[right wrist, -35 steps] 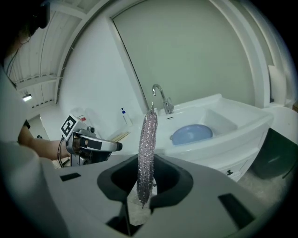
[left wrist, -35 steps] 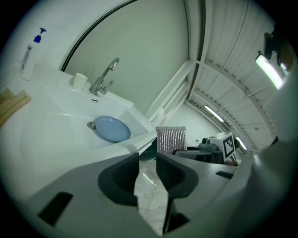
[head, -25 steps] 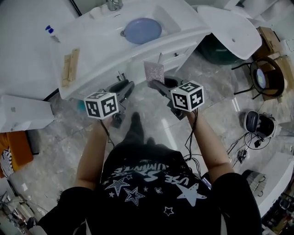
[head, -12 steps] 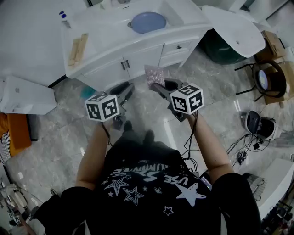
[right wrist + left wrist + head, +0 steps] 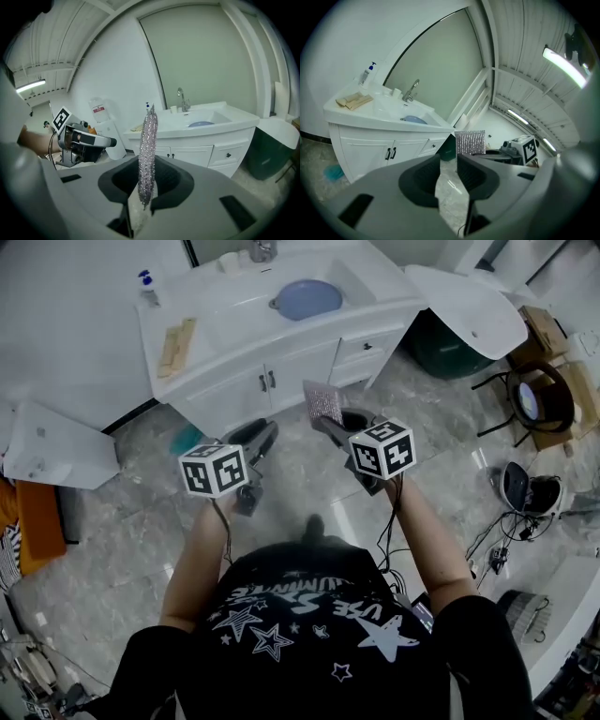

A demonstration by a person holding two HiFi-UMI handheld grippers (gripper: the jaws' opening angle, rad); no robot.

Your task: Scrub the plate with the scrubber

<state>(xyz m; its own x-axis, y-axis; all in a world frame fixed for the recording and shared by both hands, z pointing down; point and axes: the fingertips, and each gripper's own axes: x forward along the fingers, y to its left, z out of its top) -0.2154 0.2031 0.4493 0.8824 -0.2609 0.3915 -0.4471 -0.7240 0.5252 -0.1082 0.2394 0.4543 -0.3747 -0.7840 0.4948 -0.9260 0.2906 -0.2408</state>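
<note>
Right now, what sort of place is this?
Most likely a bathroom: a white cabinet with a sink set in it, a tap behind the sink, and a soap bottle on top.

We hold both forearms out ahead of our chest, the left arm (image 5: 195, 559) and right arm (image 5: 427, 540) bare and nearly parallel. Our left gripper (image 5: 262, 432) points forward and a little downward, its fingers (image 5: 423, 174) parted by a narrow gap with nothing between them. Our right gripper (image 5: 325, 420) sits beside it, tilted down likewise, its fingers (image 5: 171, 180) pressed on the scrubber (image 5: 149, 136), which stands on edge above them. The two grippers are near each other, not touching.
</note>
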